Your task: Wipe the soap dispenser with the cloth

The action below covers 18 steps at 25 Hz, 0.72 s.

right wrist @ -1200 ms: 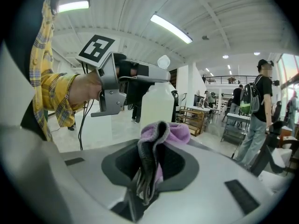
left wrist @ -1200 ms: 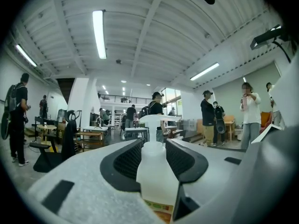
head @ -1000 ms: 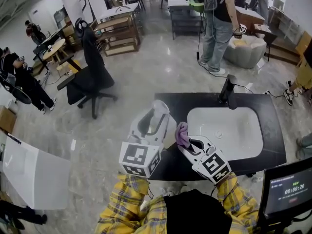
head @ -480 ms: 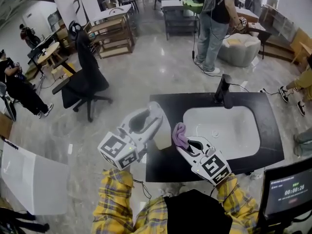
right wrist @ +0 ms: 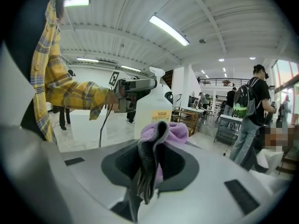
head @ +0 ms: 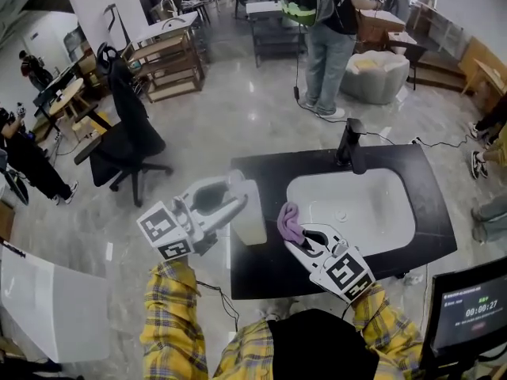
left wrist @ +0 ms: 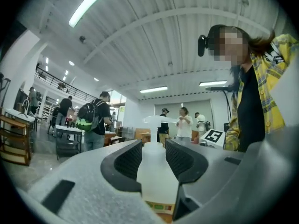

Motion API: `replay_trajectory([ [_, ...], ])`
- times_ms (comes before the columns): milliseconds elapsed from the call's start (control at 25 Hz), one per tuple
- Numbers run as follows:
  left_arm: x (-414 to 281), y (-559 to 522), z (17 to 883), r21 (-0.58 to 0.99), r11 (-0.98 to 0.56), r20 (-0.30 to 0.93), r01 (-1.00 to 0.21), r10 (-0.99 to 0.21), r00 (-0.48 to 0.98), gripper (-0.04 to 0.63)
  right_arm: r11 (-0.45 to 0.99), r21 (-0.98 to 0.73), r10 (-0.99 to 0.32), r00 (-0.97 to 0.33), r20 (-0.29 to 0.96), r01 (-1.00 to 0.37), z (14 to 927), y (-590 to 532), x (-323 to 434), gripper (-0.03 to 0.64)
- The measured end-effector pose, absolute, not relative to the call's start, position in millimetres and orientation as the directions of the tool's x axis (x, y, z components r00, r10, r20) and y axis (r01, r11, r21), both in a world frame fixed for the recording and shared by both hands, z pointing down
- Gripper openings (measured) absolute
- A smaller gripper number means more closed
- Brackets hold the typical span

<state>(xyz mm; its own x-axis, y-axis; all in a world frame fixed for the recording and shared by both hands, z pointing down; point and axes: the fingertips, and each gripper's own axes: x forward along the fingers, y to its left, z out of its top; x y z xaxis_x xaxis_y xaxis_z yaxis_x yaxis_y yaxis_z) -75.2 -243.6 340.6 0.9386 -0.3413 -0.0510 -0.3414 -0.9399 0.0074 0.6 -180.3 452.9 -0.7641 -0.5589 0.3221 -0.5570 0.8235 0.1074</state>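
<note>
The soap dispenser (head: 249, 210), a translucent white pump bottle with a yellow label, stands upright at the left end of the black counter (head: 261, 271). My left gripper (head: 234, 196) comes in level from the left and is shut on the soap dispenser (left wrist: 156, 174), with its pump head (left wrist: 160, 120) showing above the jaws. My right gripper (head: 291, 226) is shut on the bunched purple cloth (head: 288, 220), which sits just right of the bottle. In the right gripper view the cloth (right wrist: 161, 136) hangs between the jaws, a little short of the soap dispenser (right wrist: 153, 110).
A white sink basin (head: 352, 208) with a black faucet (head: 349, 146) fills the counter's right half. A person (head: 329, 30) stands beyond the counter. A black office chair (head: 127, 133) stands on the floor to the left, and a monitor (head: 469, 307) sits at lower right.
My left gripper has swung round to the left of the dispenser while holding it, its marker cube moving left. My right gripper with the cloth has barely moved.
</note>
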Motion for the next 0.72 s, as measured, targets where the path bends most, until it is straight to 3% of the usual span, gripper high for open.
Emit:
replay_trajectory([
  [320,-78,-243,339,0.016,-0.962,-0.045,-0.272,-0.273,0.961,0.147,0.822,0.109,-0.56,-0.76,0.329,-0.559,454,-178,2,0.081],
  [720,-89,-246,331,0.054,-0.728,-0.054,-0.684,-0.686,0.726,0.202,0.84,0.097,-0.534,-0.785,0.313,-0.533,448,-177,-11,0.081],
])
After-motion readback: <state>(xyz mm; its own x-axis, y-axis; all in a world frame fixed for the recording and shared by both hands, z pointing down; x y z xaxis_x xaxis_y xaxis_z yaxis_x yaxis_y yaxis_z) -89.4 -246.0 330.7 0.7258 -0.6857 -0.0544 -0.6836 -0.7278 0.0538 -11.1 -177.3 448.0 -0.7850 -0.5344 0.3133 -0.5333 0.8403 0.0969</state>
